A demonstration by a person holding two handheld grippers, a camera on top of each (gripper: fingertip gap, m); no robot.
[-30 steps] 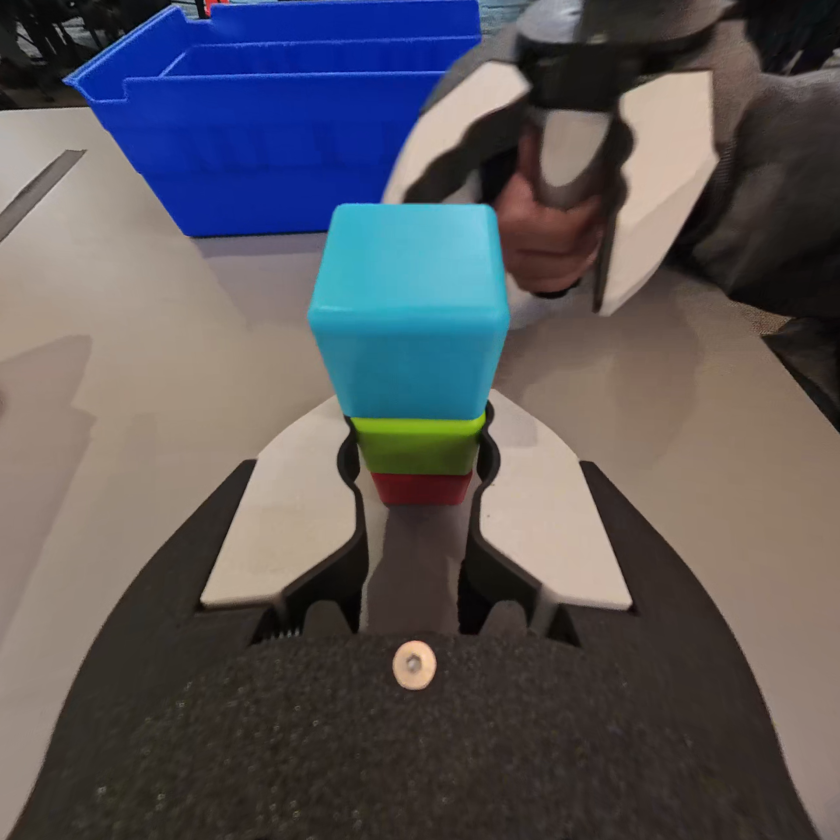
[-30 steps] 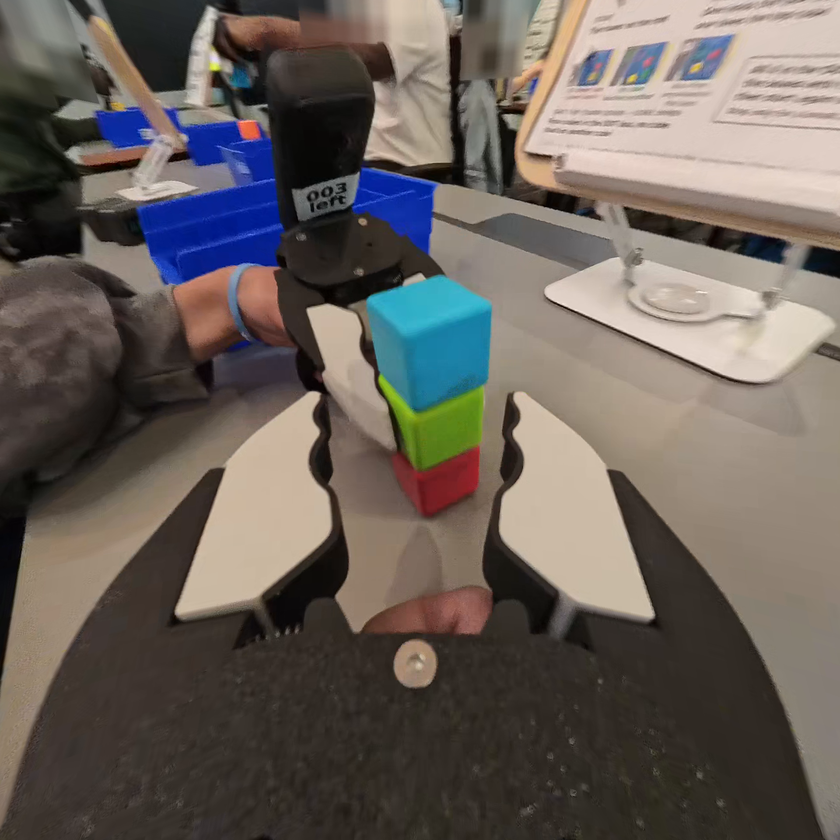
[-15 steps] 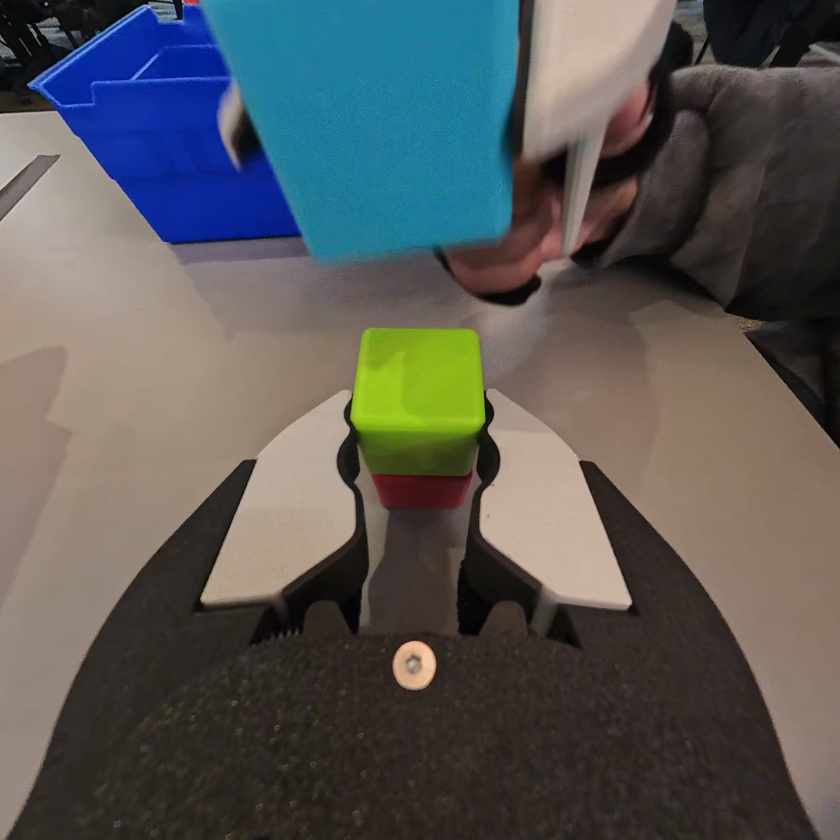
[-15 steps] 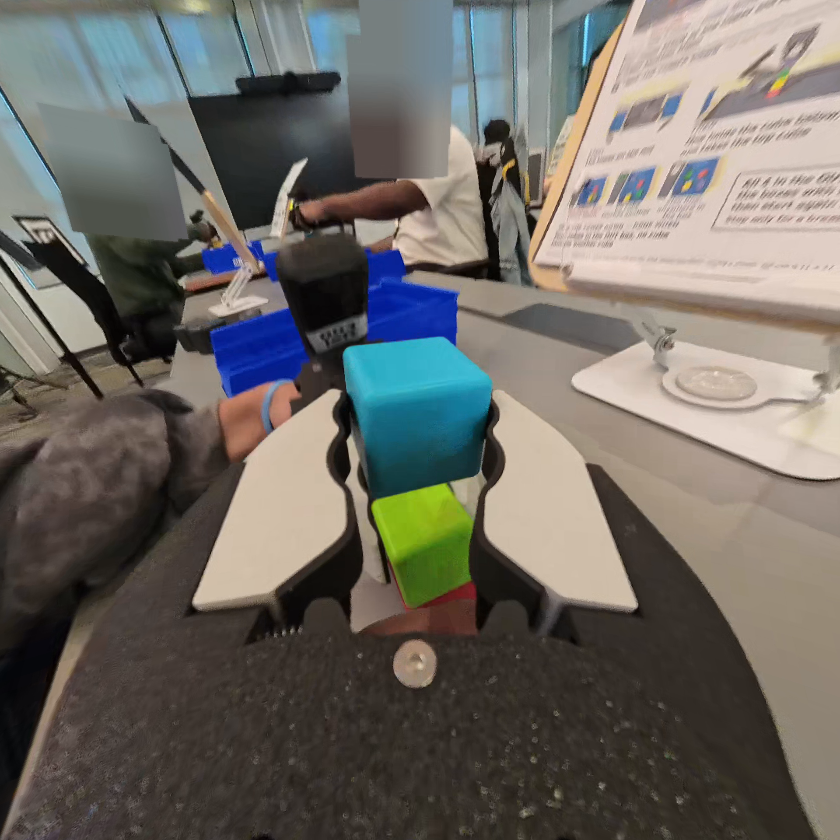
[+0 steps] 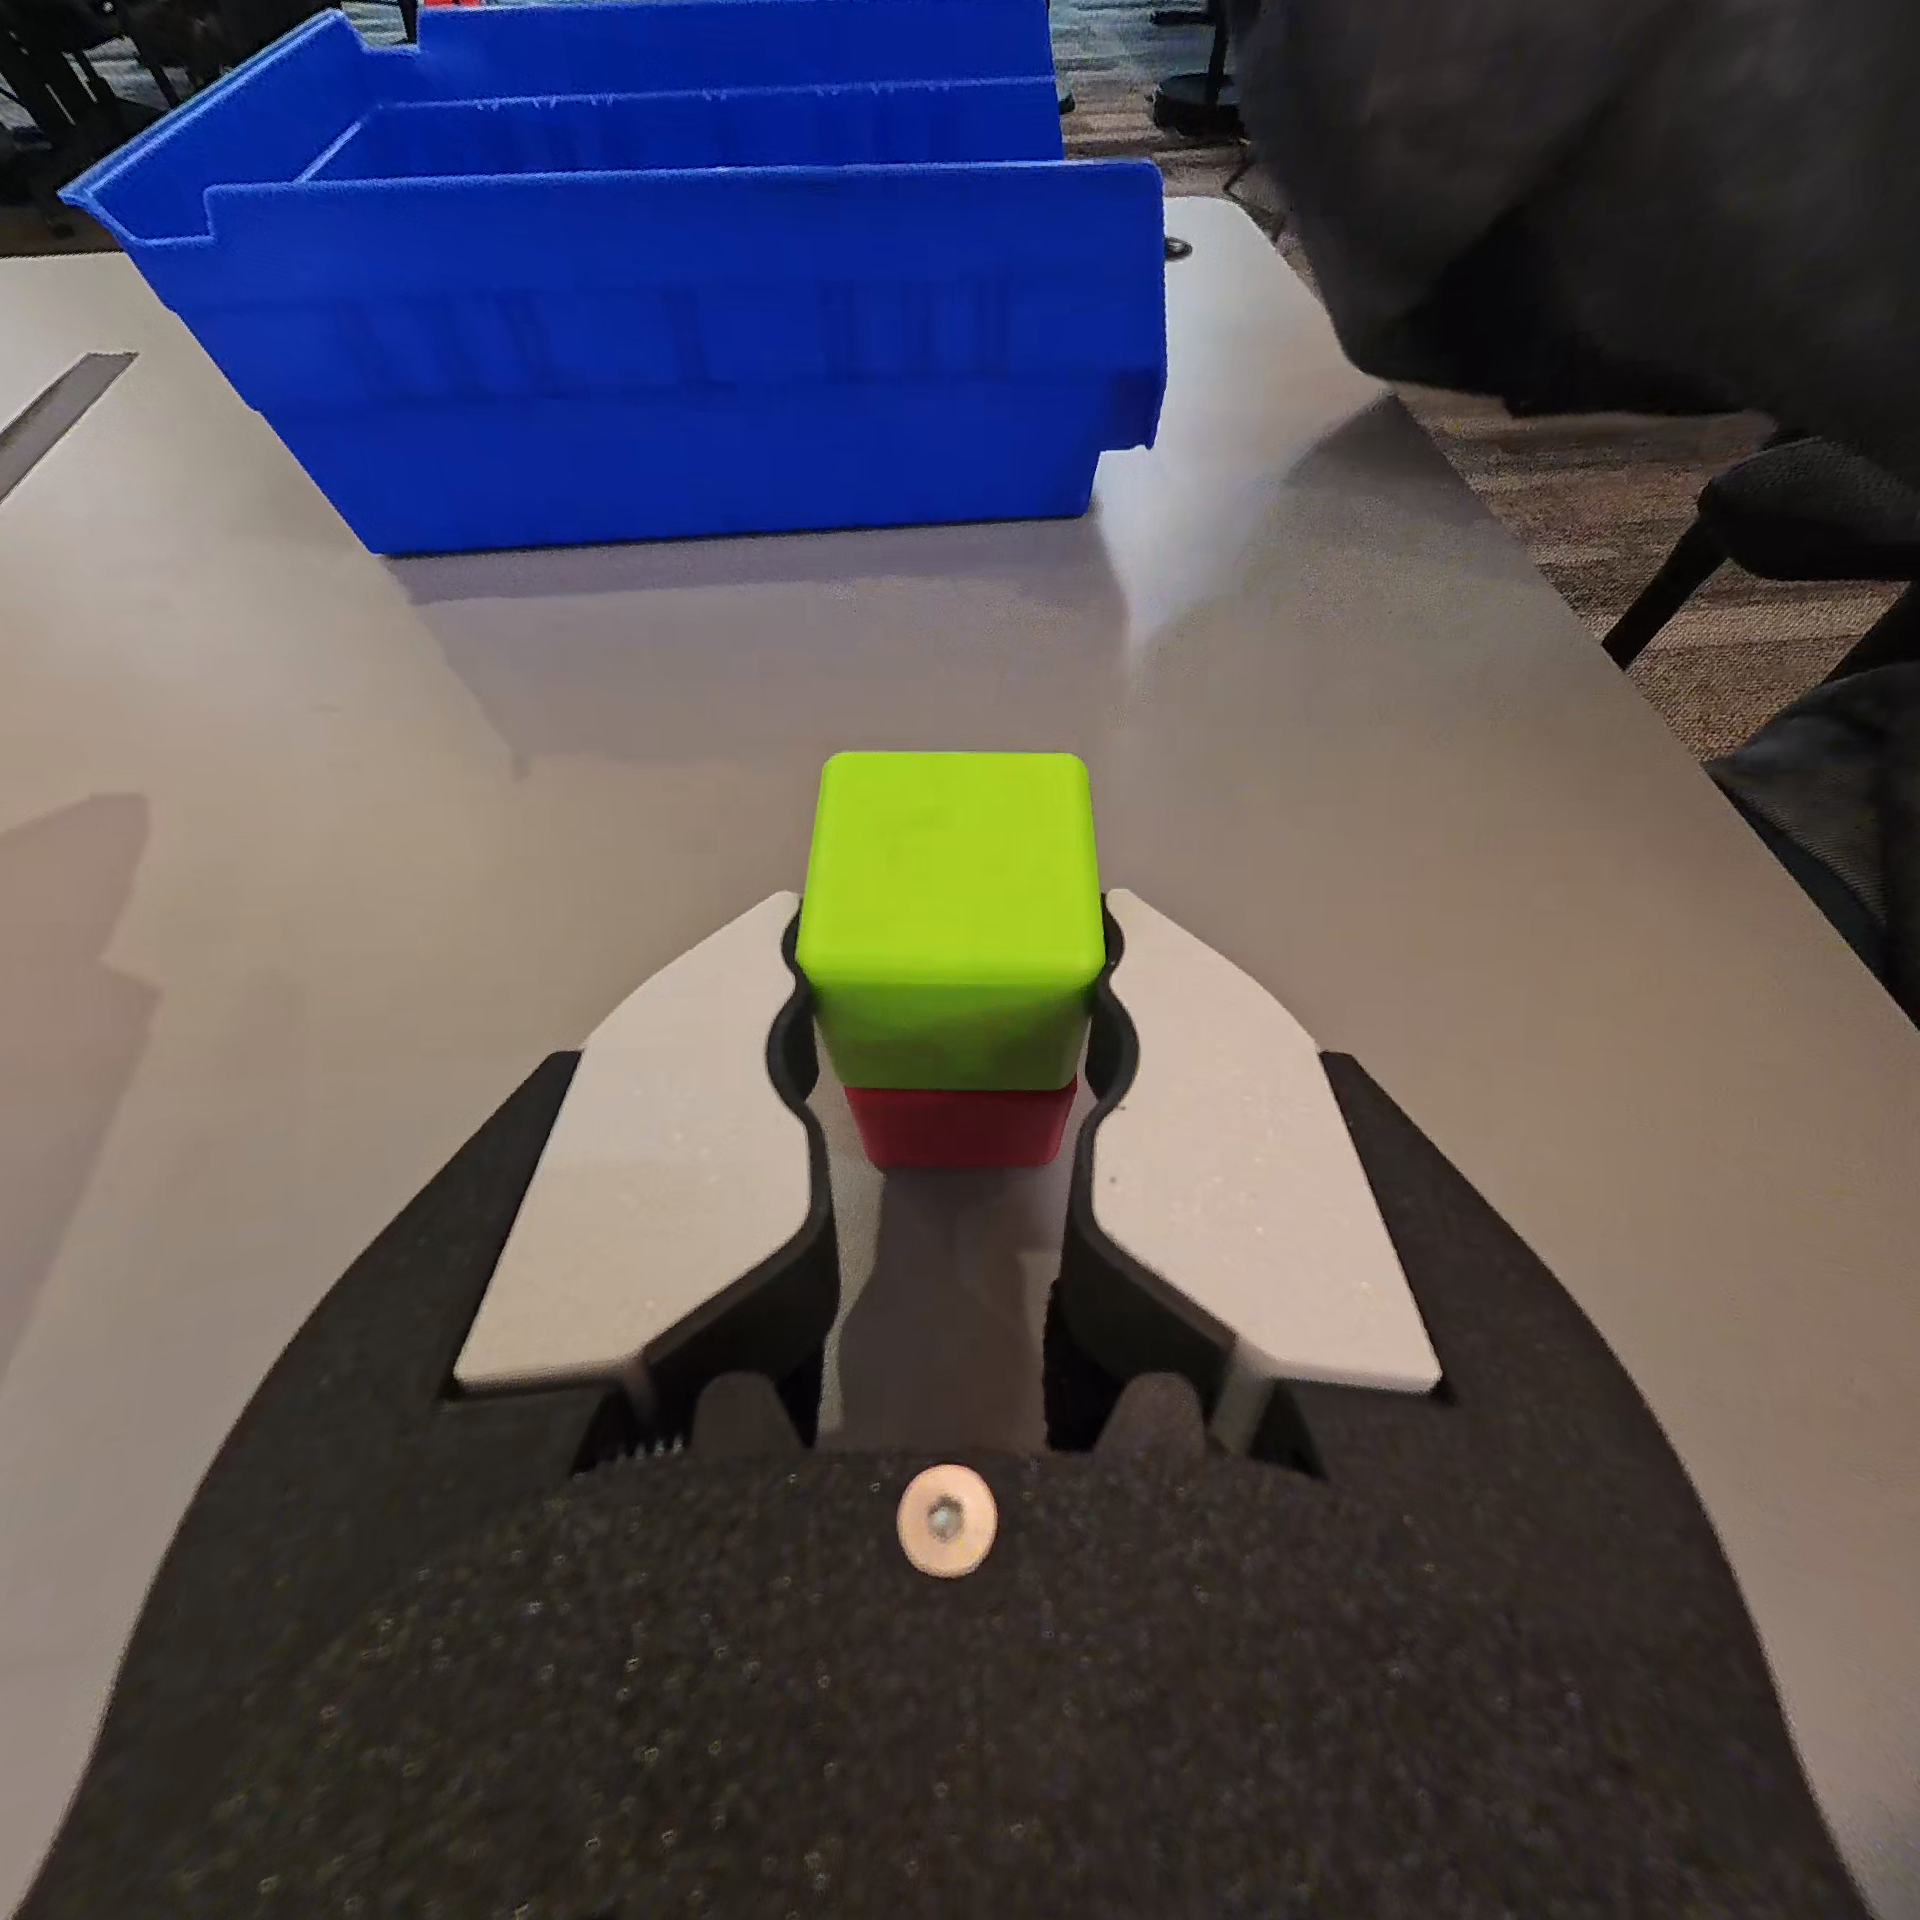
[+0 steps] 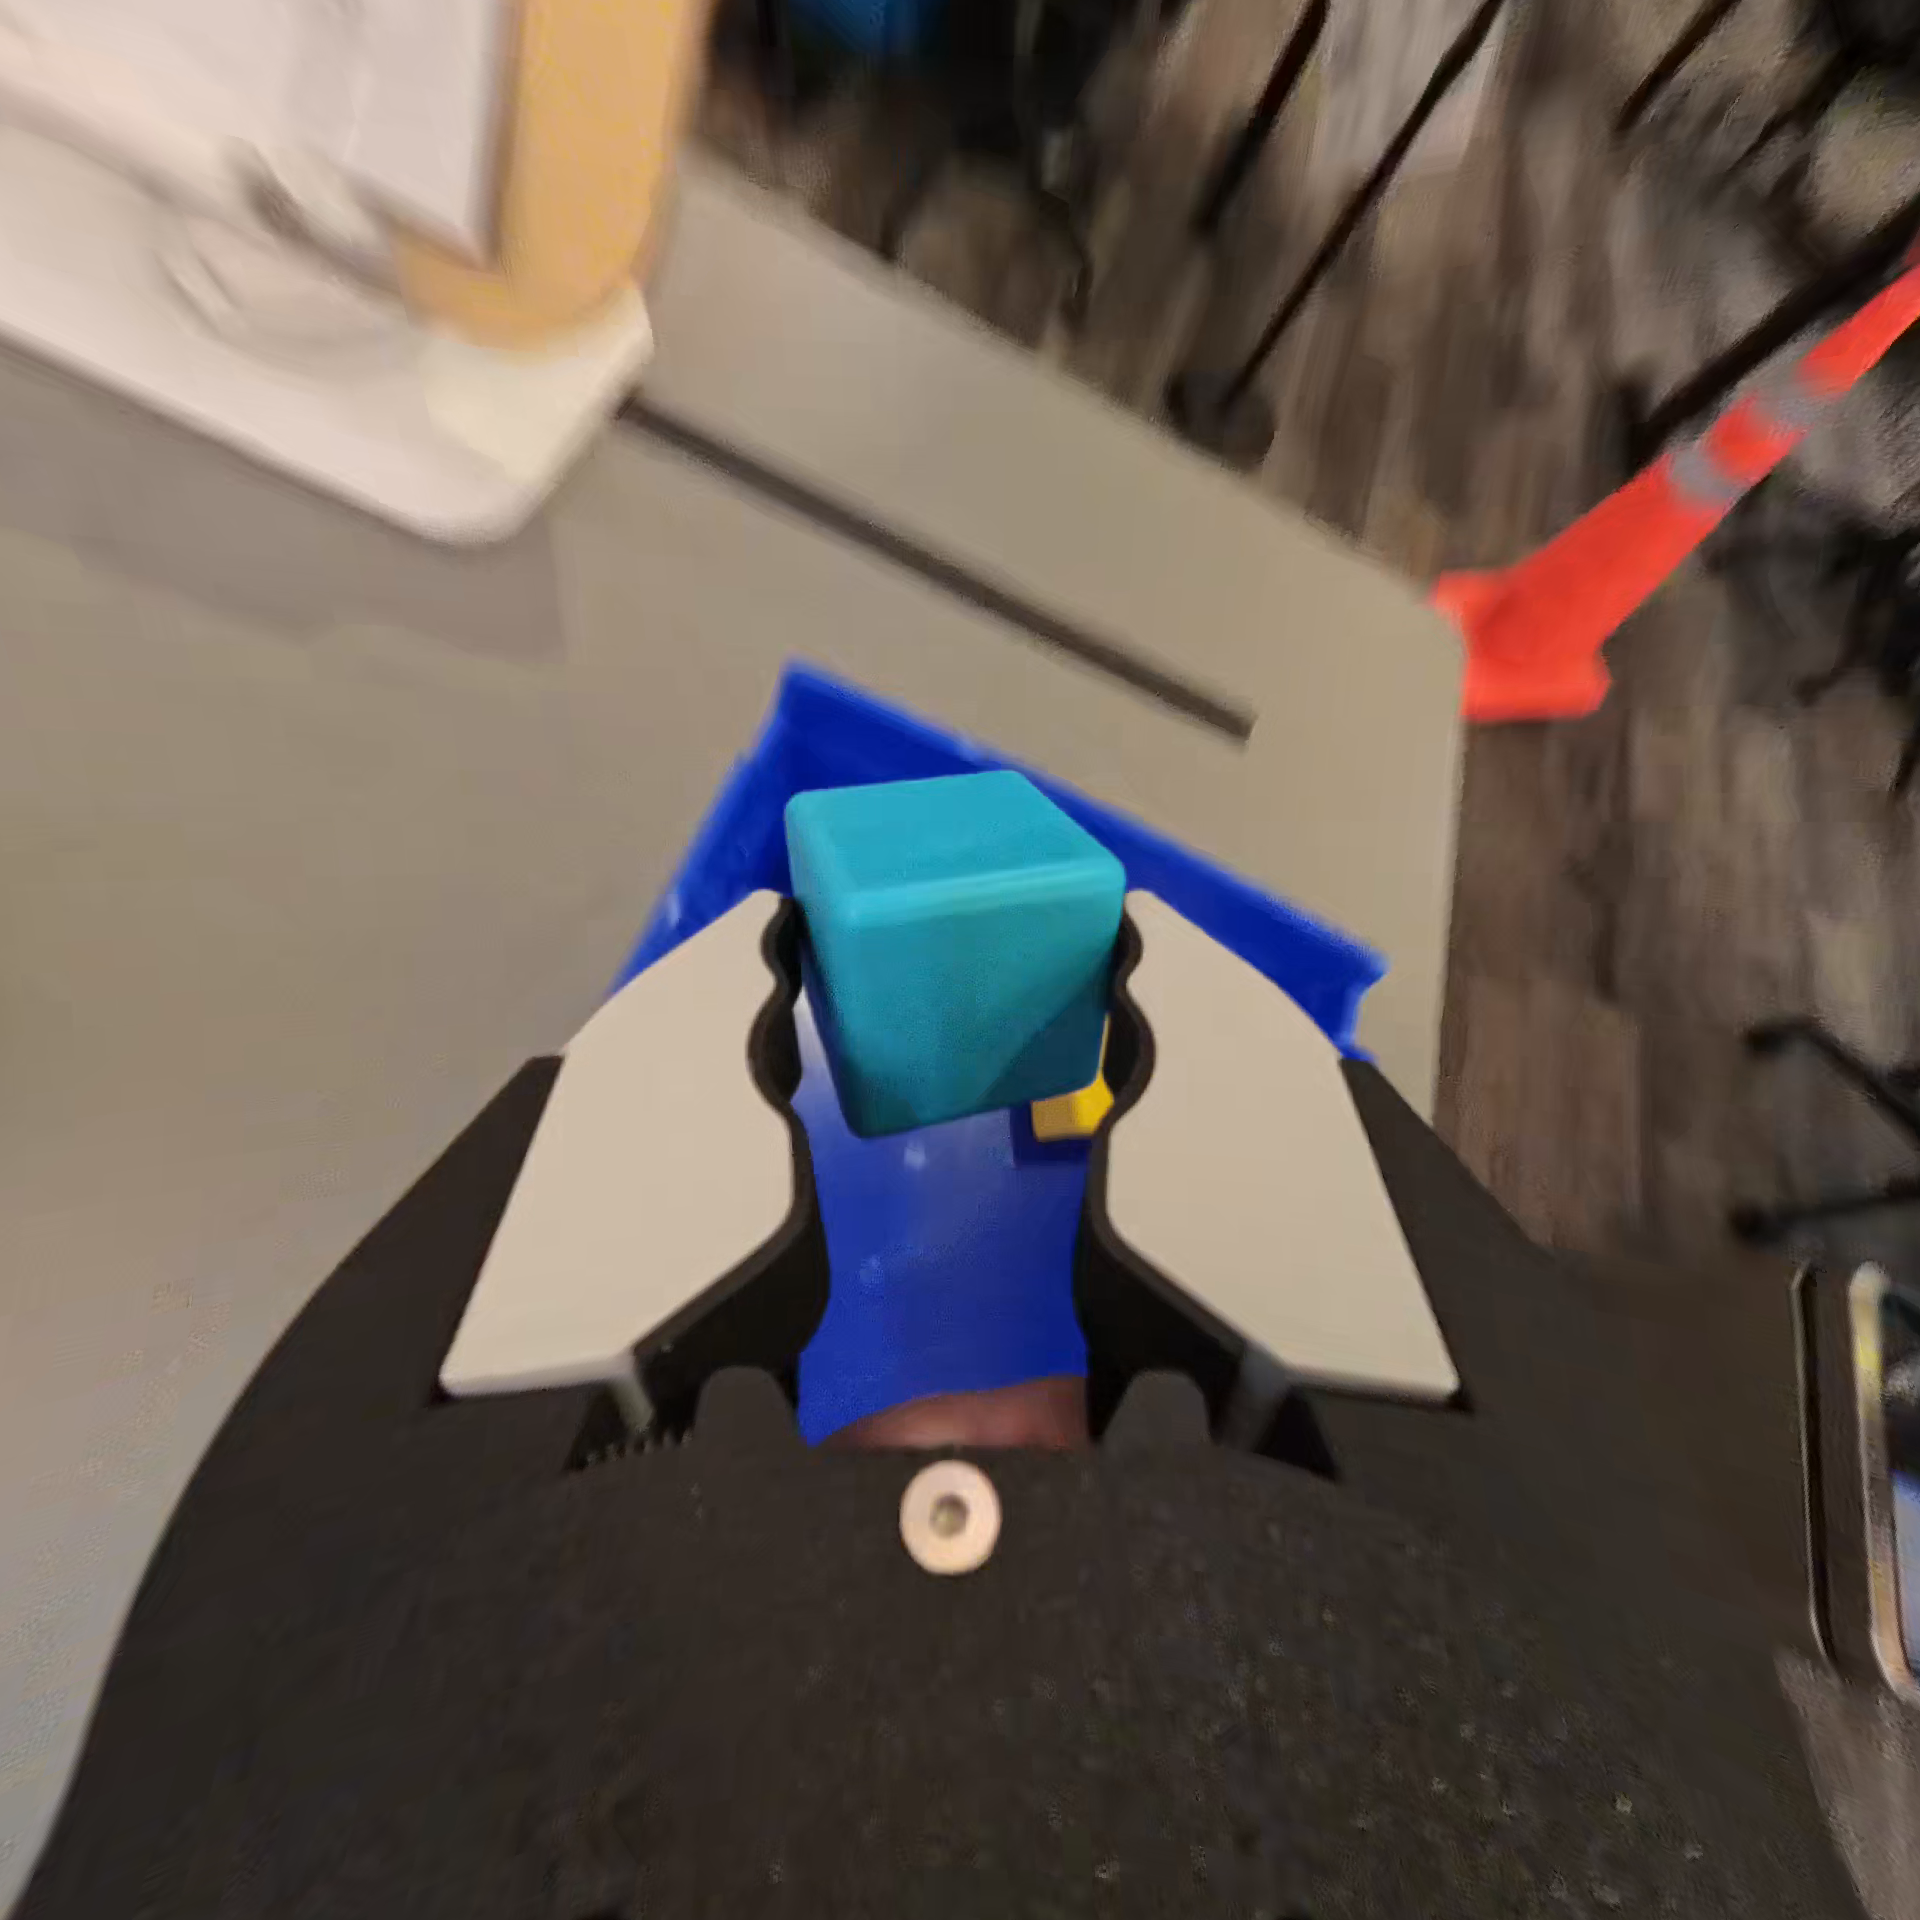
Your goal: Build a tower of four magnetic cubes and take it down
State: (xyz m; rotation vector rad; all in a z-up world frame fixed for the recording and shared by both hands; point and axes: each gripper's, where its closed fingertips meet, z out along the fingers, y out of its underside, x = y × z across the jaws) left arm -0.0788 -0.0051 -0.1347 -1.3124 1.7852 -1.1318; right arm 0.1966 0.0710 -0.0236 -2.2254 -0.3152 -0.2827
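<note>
The right gripper (image 6: 951, 997) has carried the teal cube (image 6: 951, 956) off the green cube (image 5: 951, 914) to above the blue bin (image 6: 935, 1268).

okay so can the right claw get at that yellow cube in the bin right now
Probably not as things stand. The right claw is shut on the teal cube, so it has no free grip. It hangs over the blue bin, where the yellow cube peeks out beside the teal one, so dropping that first should free it.

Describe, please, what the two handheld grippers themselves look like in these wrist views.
Both look alike. The left gripper and the right gripper each have a broad black body with a rough, speckled surface and one silver screw set in the middle near the fingers. Each finger has a flat, pale grey upper face and a wavy black inner pad. No cables, markings or sleeves show near either.
</note>
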